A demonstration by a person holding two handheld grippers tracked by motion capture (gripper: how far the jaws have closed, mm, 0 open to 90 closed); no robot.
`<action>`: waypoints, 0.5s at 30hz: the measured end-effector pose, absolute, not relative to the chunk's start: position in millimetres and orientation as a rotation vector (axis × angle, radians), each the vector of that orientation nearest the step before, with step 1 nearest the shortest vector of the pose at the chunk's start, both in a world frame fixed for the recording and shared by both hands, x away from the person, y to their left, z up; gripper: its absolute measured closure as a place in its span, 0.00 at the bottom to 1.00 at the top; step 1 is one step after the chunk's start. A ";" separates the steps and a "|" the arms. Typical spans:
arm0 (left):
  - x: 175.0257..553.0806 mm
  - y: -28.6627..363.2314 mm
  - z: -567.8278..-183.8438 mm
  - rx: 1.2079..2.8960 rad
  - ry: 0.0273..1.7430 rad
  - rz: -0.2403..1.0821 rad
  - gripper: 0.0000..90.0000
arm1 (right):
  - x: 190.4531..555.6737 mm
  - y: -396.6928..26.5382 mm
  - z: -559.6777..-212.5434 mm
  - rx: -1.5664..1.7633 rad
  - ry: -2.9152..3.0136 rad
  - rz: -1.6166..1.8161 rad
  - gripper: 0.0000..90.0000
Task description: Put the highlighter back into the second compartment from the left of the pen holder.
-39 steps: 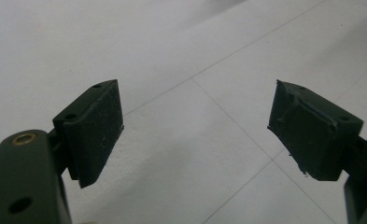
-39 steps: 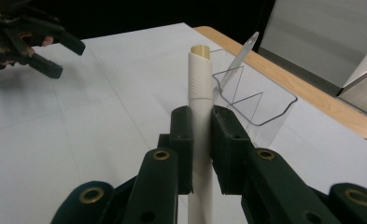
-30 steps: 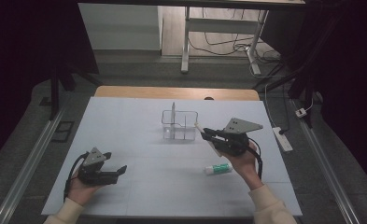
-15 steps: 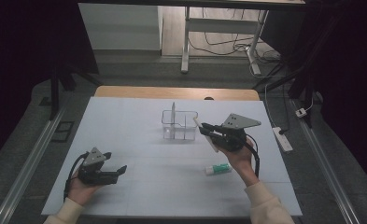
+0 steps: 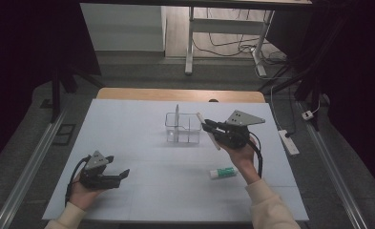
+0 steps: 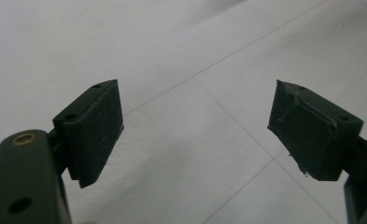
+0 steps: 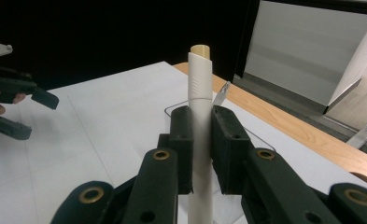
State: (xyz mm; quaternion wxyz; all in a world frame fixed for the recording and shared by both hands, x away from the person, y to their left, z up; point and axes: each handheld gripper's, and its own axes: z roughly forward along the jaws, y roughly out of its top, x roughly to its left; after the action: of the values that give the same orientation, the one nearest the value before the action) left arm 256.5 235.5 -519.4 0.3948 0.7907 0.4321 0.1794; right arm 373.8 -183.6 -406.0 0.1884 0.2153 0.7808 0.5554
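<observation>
My right gripper (image 5: 208, 127) is shut on a white pen-like stick (image 5: 215, 143), held above the table just right of a clear plastic organizer (image 5: 182, 129). In the right gripper view the pads (image 7: 181, 140) clamp the stick (image 7: 200, 88) at mid-length; its beige tip stands upright, with the organizer's rim (image 7: 222, 94) behind it. My left gripper (image 5: 118, 166) rests low at the front left of the white mat, open. In the left gripper view its jaws (image 6: 195, 135) stand wide apart over the bare mat. From the right gripper view the left gripper (image 7: 34, 114) shows at far left.
A small white tube with a green band (image 5: 223, 172) lies on the white mat (image 5: 142, 143) near my right forearm. A wooden table edge (image 5: 175, 94) runs along the back. A power strip (image 5: 289, 141) lies on the floor beyond the mat's right side.
My right hand has edged slightly away from me and to the left with the stick, toward the organizer. The left gripper has not moved.
</observation>
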 end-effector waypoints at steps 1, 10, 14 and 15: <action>256.5 235.5 -519.4 2.005 1.096 0.455 0.20 | 374.5 -182.8 -405.5 0.607 2.195 1.569 0.87; 256.4 235.9 -519.2 2.005 1.095 0.457 0.20 | 382.2 -176.4 -399.7 0.610 2.165 1.590 0.87; 256.4 236.5 -519.5 2.004 1.097 0.457 0.20 | 386.3 -173.8 -398.1 0.618 2.156 1.604 0.87; 256.5 236.4 -519.6 2.004 1.098 0.456 0.20 | 387.1 -173.2 -397.8 0.622 2.154 1.602 0.87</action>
State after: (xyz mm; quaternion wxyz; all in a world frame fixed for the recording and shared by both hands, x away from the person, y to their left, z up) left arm 256.5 236.4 -519.6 0.3947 0.7902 0.4329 0.1800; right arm 387.1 -173.2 -397.8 0.1917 0.2215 0.7673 0.5705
